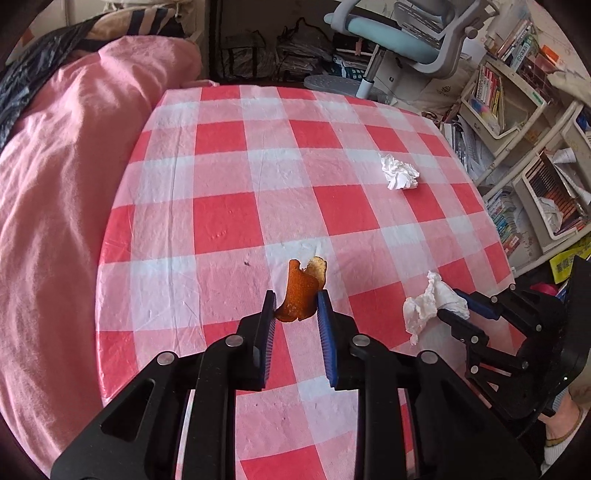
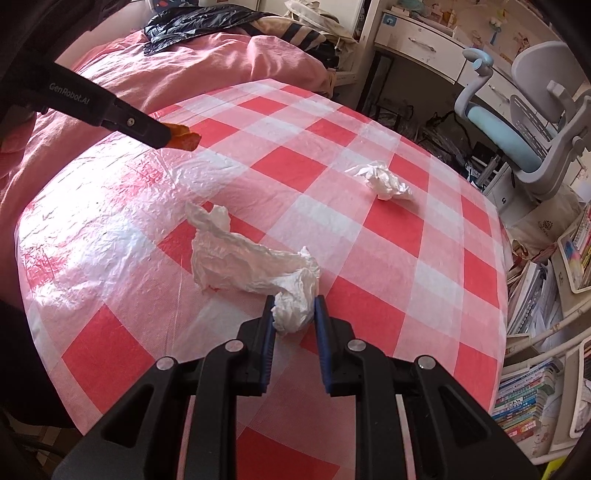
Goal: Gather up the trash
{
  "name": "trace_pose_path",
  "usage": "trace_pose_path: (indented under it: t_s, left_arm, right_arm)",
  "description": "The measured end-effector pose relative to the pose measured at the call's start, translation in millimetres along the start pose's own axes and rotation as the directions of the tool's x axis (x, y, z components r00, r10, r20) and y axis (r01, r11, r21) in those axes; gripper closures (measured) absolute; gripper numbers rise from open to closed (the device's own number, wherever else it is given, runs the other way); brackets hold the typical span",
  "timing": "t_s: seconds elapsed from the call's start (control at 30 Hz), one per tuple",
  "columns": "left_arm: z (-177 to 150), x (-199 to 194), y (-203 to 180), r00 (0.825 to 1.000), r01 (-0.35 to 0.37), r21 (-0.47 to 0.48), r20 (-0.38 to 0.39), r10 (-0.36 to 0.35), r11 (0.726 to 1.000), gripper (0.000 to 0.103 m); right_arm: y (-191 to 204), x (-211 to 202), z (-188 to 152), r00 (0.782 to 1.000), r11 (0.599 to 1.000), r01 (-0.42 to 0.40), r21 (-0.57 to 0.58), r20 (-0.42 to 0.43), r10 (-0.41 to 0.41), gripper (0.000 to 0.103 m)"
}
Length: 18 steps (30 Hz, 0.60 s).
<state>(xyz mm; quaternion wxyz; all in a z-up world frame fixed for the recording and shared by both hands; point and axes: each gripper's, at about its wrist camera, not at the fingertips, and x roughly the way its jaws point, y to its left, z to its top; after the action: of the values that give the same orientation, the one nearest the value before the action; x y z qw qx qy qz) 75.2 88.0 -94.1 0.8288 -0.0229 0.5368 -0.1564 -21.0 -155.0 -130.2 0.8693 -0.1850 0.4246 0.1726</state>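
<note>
An orange peel (image 1: 301,286) is pinched between the blue pads of my left gripper (image 1: 296,299), which is shut on it above the red-and-white checked tablecloth (image 1: 221,221). In the right wrist view the same peel (image 2: 184,140) sticks out of the left gripper (image 2: 164,134) at upper left. My right gripper (image 2: 294,306) is shut on one end of a crumpled white tissue (image 2: 255,266); the rest trails over the cloth (image 2: 369,229). The left wrist view shows that tissue (image 1: 424,306) in the right gripper (image 1: 454,304). A second tissue ball (image 1: 399,172) (image 2: 384,181) lies loose farther back.
Pink bedding (image 1: 55,184) borders the table's left side. A grey-and-blue office chair (image 1: 406,33) stands beyond the far edge. Crowded bookshelves (image 1: 517,129) line the right side. A person's foot (image 1: 565,424) is at the lower right.
</note>
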Motion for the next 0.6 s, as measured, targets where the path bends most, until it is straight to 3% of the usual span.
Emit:
trace_pose_path:
  t_s: [0.2, 0.4, 0.47, 0.53, 0.6]
  left_arm:
    - [-2.6, 16.6, 11.5, 0.997, 0.059, -0.069, -0.044, -0.063, 0.996, 0.081]
    - [-5.3, 28.5, 2.9, 0.997, -0.032, -0.021, -0.075, 0.030, 0.999, 0.080]
    - [-5.9, 31.3, -0.9, 0.995, -0.051, -0.001, -0.081, 0.051, 0.999, 0.074]
    - [-6.3, 32.2, -4.6, 0.994, -0.079, 0.024, -0.079, 0.080, 0.997, 0.067]
    - [-6.2, 33.2, -6.8, 0.993, -0.093, 0.035, -0.076, 0.095, 0.995, 0.066]
  right_arm:
    - [-1.9, -1.7, -1.4, 1.000, 1.000, -0.022, 0.002, 0.000, 0.022, 0.082]
    - [-1.8, -2.8, -2.2, 0.999, 0.999, -0.035, -0.001, -0.004, 0.035, 0.082]
    - [-1.4, -2.1, -2.6, 0.999, 0.999, -0.039, -0.002, -0.010, 0.039, 0.081]
    - [-1.0, -1.4, -2.0, 0.999, 0.999, -0.037, -0.003, -0.011, 0.037, 0.073]
    - [-0.7, -1.7, -1.4, 0.999, 0.999, -0.038, -0.001, -0.009, 0.038, 0.072]
